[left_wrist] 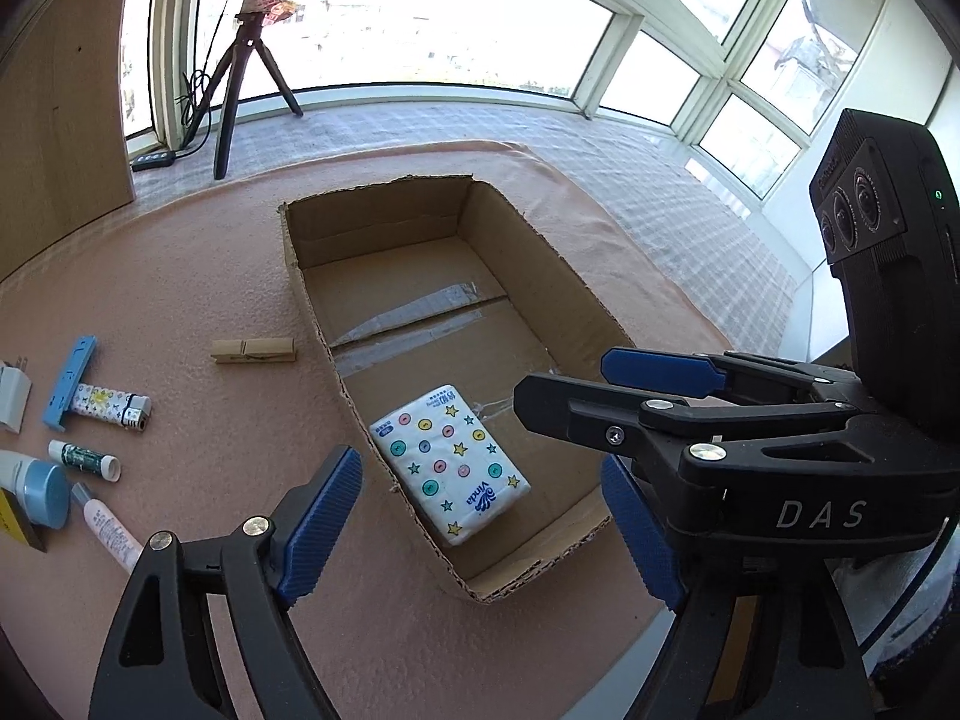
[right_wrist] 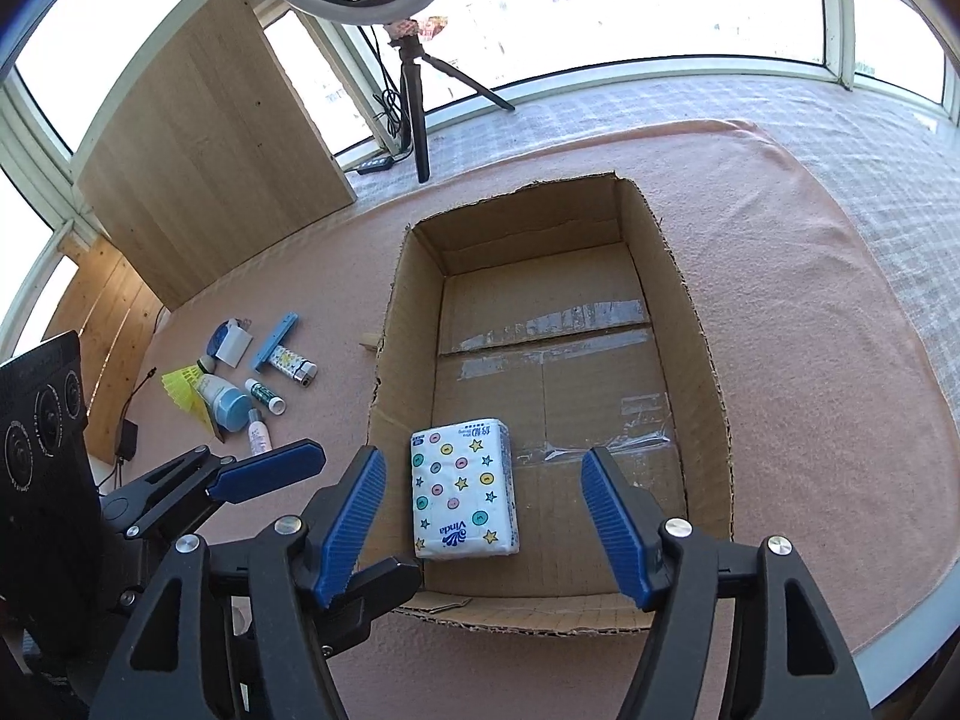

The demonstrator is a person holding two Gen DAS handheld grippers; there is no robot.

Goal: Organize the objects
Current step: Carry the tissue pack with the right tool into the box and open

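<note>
Left wrist view took in a counter (left_wrist: pixel 180 276) spread with a pink cloth, windows wrapping the room and a ring light on its tripod (left_wrist: pixel 240 60) by the sill. My left gripper (left_wrist: pixel 480 522) hung with its fingers spread and nothing between them, above the near end of the cardboard box (left_wrist: pixel 312 288). The tissue pack (left_wrist: pixel 450 462) lay flat on the box floor at that near end. Only this view showed the wooden clothespin (left_wrist: pixel 255 350) whole; the right wrist view caught just its tip past the box wall. That view alone showed the yellow shuttlecock (right_wrist: pixel 183 387) among the small items on the cloth. My right gripper (right_wrist: pixel 483 525) was released too, over the pack. The blue-capped bottle (left_wrist: pixel 36 489) ran off the frame edge.
</note>
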